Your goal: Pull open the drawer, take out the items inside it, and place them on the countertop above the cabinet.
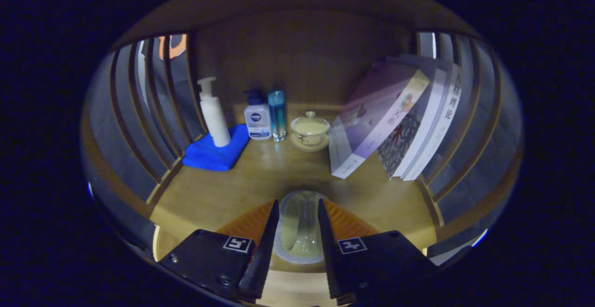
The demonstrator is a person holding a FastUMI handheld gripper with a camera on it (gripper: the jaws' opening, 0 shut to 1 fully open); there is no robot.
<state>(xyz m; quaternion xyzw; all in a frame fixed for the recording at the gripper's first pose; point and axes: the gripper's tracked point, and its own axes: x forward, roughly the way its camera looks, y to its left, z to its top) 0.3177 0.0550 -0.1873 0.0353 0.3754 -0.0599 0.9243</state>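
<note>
The claw (298, 223) grips a pale cup (300, 225) between its fingers, above the tabletop's (260, 176) front edge.

Gripper (297, 214) closed on a pale cup (300, 225), both fingers pressing its sides, over the countertop (209, 195); beyond, pump bottle (214, 111) on blue cloth (216, 151); beside it small bottle (258, 117), blue tube (277, 114), lidded teacup (310, 131); leaning books (395, 121) further right.
</note>
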